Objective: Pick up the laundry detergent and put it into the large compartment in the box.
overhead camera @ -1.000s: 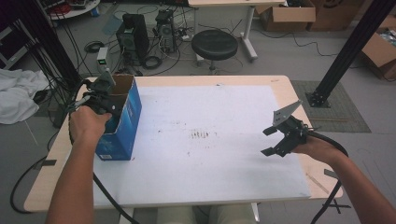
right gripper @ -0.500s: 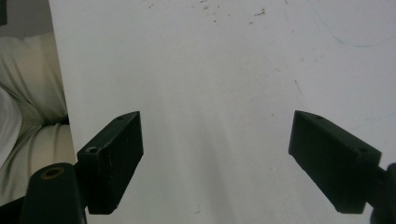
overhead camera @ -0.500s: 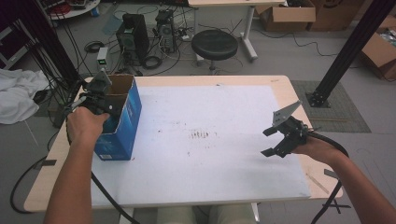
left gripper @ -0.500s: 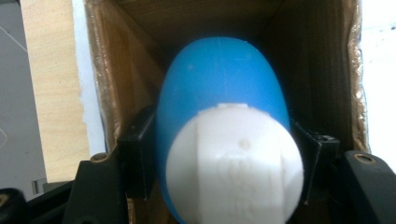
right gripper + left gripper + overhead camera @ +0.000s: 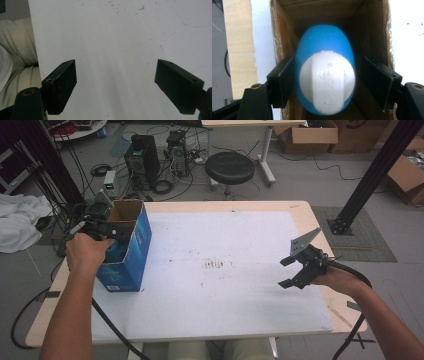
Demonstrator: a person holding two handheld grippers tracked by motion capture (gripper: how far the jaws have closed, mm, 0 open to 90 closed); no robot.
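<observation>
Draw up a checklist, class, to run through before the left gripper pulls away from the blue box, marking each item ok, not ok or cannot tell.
1. Blue and white egg-shaped toy inside the blue box: ok.
2. Left gripper has let go: jaws have just been opening, a gap shows on one side, the other jaw sits at the toy's edge: cannot tell.
3. Toy resting on the box's bottom: cannot tell.
4. Box upright on the table: ok.
5. Right gripper open, empty, away from the box: ok.
</observation>
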